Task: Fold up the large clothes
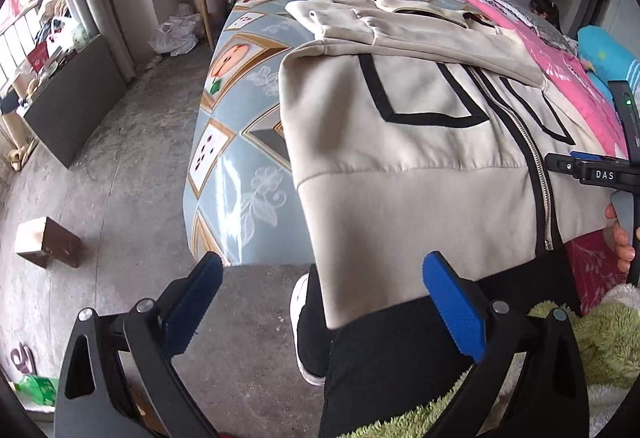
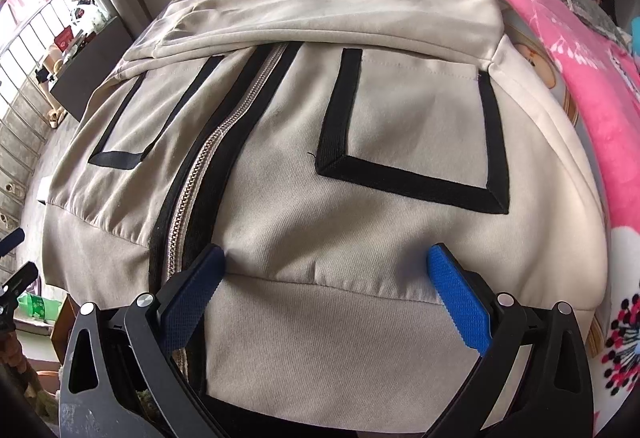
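The left gripper (image 1: 322, 272) is seen spread wide and empty, its blue pads framing the hanging hem of the beige zip-front jacket with black tape trim (image 1: 404, 142), which is spread over the table covered in blue patterned oilcloth (image 1: 236, 142). The right gripper (image 2: 327, 266) is likewise held wide open, its pads set against the jacket's waistband seam at 6 o'clock. Bare concrete floor (image 1: 120, 166) is left open toward 9 o'clock; a pink blanket (image 2: 576, 50) borders the jacket at 3 o'clock.

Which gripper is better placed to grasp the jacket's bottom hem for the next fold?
Right. The right gripper is open directly over the jacket hem; the left gripper hangs open beside the table edge, off the fabric.
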A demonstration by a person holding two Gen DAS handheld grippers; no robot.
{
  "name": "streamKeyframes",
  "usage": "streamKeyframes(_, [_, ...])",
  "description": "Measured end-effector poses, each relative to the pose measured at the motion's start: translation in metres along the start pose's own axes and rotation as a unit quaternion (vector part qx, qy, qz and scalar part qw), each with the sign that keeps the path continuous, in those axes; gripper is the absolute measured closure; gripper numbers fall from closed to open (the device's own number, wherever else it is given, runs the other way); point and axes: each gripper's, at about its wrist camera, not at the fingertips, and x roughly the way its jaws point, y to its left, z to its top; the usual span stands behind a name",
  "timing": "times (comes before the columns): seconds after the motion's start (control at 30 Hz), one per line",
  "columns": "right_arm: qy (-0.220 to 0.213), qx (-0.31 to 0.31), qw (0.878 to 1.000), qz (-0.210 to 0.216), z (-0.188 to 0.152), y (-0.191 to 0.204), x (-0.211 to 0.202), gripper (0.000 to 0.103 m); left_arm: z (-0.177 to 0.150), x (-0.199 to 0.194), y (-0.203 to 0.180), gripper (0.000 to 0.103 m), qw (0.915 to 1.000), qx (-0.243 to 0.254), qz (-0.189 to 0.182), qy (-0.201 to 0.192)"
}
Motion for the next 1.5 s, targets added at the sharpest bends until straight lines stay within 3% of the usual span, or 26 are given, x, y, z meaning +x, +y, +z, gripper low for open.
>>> streamKeyframes(0.13, [0.008, 0.002, 1.000, -0.001, 0.001, 0.001, 0.000, 0.006, -0.016, -0.005, 0.004, 0.005, 0.9996, -0.019, -0.017, -0.012])
streamKeyframes(0.4, [0.010, 0.008, 1.000, -0.005, 0.004, 0.003, 0.002, 0.006, -0.023, 0.000, 0.002, 0.023, 0.9971, -0.027, -0.071, -0.009])
streamKeyframes(0.67, [0.008, 0.010, 1.000, -0.006, 0.004, 0.004, 0.003, 0.006, -0.017, 0.017, 0.008, 0.045, 0.9922, -0.062, -0.106, 0.023])
streamKeyframes(0.8, [0.005, 0.008, 1.000, -0.004, 0.003, 0.004, 0.003, 0.006, -0.015, 0.025, 0.014, 0.057, 0.9902, -0.079, -0.108, 0.040])
streamKeyframes(1.03, [-0.008, 0.001, 1.000, 0.000, -0.003, 0.003, 0.000, 0.006, -0.016, 0.034, 0.014, 0.063, 0.9874, -0.091, -0.114, 0.061])
streamKeyframes(1.3, [-0.034, -0.017, 0.999, 0.012, -0.016, -0.002, -0.009, 0.007, -0.013, 0.024, 0.007, 0.090, 0.9899, -0.076, -0.113, 0.040])
streamKeyframes(1.5, [-0.054, -0.022, 0.998, 0.007, -0.044, -0.018, -0.045, 0.007, -0.008, 0.013, 0.004, 0.093, 0.9916, -0.060, -0.112, 0.020])
